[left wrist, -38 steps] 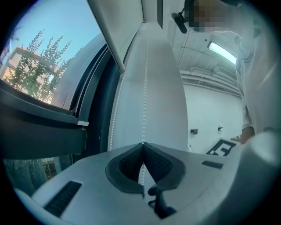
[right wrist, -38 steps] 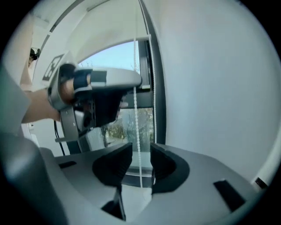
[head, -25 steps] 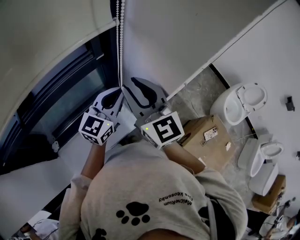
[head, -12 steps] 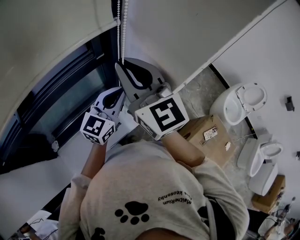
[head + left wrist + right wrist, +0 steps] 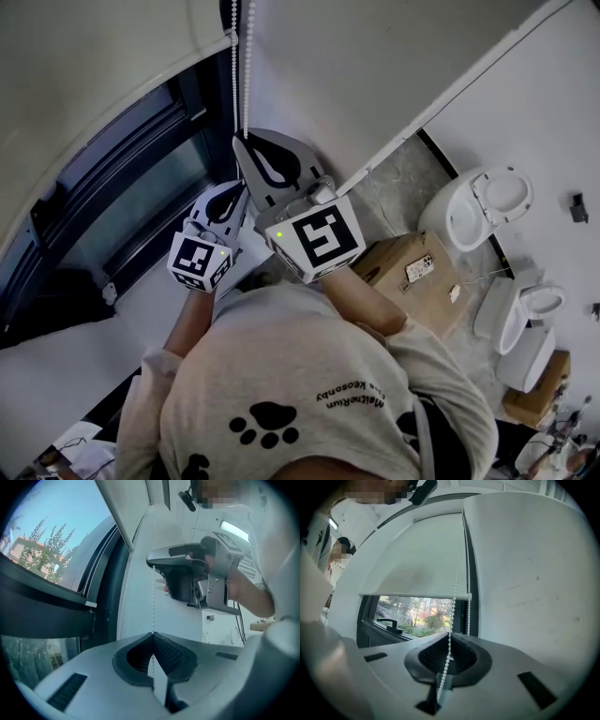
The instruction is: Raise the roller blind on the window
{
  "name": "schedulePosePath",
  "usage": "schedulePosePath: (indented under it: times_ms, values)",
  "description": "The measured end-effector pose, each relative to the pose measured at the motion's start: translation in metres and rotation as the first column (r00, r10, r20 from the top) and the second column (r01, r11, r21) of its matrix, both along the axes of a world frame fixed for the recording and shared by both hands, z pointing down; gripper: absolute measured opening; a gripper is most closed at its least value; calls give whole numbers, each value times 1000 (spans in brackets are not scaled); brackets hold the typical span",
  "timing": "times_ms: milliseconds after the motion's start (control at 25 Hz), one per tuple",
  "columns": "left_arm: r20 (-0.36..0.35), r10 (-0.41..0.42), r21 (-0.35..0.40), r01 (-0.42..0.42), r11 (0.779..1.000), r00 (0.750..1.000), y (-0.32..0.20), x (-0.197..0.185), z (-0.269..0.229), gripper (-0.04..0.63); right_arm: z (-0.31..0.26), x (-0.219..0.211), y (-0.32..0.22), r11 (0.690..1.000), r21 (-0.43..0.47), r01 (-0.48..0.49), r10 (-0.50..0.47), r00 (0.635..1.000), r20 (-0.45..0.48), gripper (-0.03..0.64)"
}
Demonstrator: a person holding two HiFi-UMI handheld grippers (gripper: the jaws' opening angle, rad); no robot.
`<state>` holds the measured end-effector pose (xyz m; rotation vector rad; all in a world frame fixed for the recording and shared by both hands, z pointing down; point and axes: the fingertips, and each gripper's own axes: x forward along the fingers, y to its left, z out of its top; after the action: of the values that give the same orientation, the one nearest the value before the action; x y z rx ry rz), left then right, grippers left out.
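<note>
While both tools grip the bead chain (image 5: 455,597) at the right edge of the window (image 5: 410,613), the scene lists as follows.

Surface and room: a white wall (image 5: 375,56) to the right of the window; a mottled grey floor (image 5: 394,202) below and right of it. The window has a dark frame and a dark handle (image 5: 389,622) at its lower part. Trees and buildings show beyond the glass.

Task item: the roller blind (image 5: 417,559), white, covers the upper part of the window. Its bottom bar sits partway down and the lower glass is uncovered. The chain hangs in two white strands along the window's right side.

Tools: the left gripper (image 5: 153,633) has its jaws pressed together, pinching one strand at their tips. The right gripper (image 5: 450,637) is just above it on that strand. Its jaws have just been closing and now meet on the chain, which runs down between them.

Other items, all on the floor well to the right of the window: a cardboard box (image 5: 412,281), a white toilet (image 5: 483,206) and a second toilet (image 5: 525,319).

Writing: a black-and-white square marker on each tool's cube (image 5: 317,239). The white label (image 5: 421,268) on the box has print too small to read. The person's grey shirt (image 5: 309,375) carries a black paw print (image 5: 267,427) and upside-down lettering that is not reliably legible.
</note>
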<state>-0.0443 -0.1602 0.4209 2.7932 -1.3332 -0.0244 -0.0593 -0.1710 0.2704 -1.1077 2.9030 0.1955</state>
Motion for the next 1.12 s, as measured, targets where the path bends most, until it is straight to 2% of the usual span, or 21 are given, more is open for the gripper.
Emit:
schedulePosePath:
  times_ms: [360,560,680,960,1120]
  values:
    - [12,-24,-23,25,999,1000,4,-3,34,8,32,-4,3,999,21,-24,25,999,-35,17]
    - [-22,-27,-70,25,997,999,8,-6,61,8,61,-5,3,999,-11,-41,40,998,-42,17]
    - [-34,-28,-80,25,996,999,8,-6,67,8,65,-7,6,999,7,-42,42,998,-51,17]
    - [-20,-25,-77,24,997,999,6,-5,68,8,67,-6,5,998,10,-58,59,998,-30,17]
    - [1,-21,-107,21,994,1000,9,-5,82,8,82,-4,4,997,-34,-65,63,997,-41,17]
